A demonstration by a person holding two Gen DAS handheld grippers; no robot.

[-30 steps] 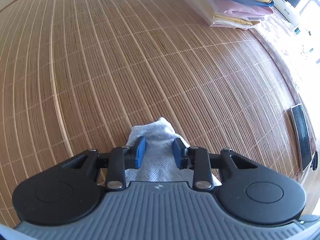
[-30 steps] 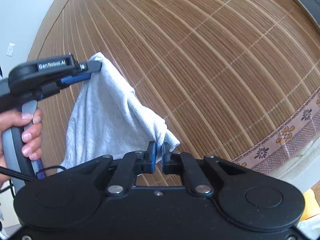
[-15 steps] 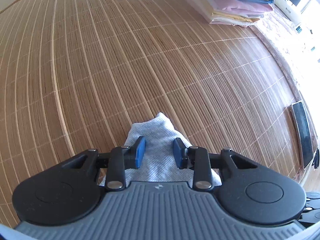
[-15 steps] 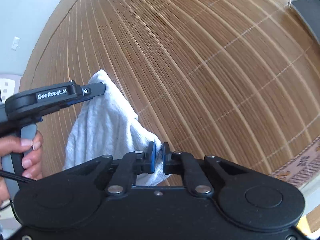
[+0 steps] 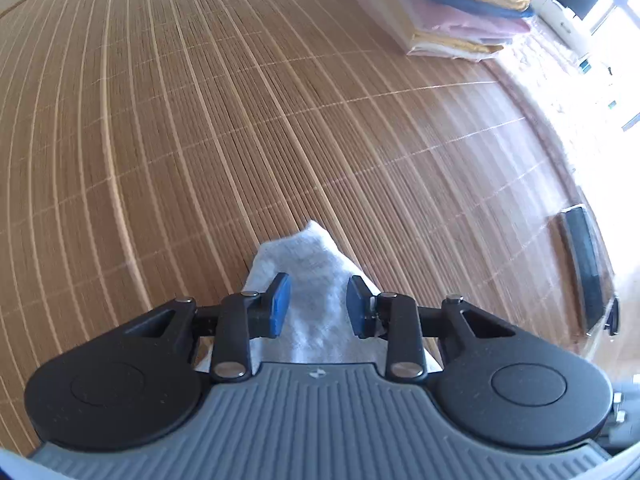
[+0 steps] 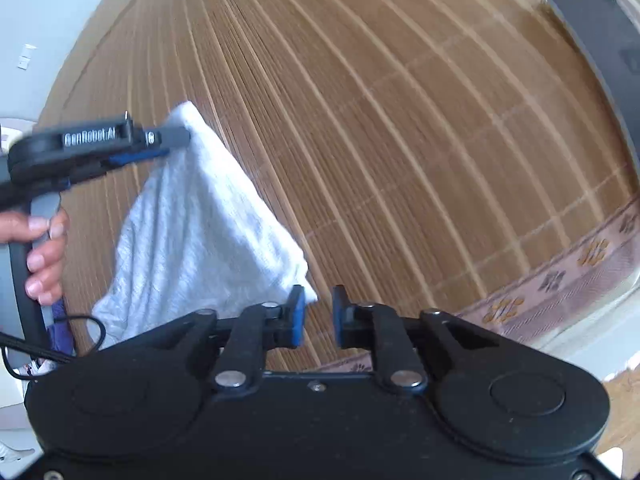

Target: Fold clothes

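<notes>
A white-grey knit cloth point(image 6: 192, 232) hangs over the bamboo mat point(image 6: 400, 140) from my left gripper point(image 6: 176, 144), which a hand point(image 6: 44, 256) holds at the left of the right wrist view. In the left wrist view the cloth point(image 5: 308, 252) fills the gap between the blue pads of the left gripper point(image 5: 318, 304), which is shut on it. My right gripper point(image 6: 318, 312) has its jaws opening. The cloth's lower corner lies just beside its left pad, and only mat shows between the pads.
A stack of folded clothes point(image 5: 452, 8) in pink, blue, yellow and red sits at the mat's far right. A flat dark device point(image 5: 584, 256) lies near the right edge, also visible as a dark slab point(image 6: 596, 48). A floral border strip point(image 6: 560, 280) runs along the mat's edge.
The right gripper's jaws, shut on the cloth's lower corner before, have parted and let it go. The left gripper keeps its hold and has shifted slightly.
</notes>
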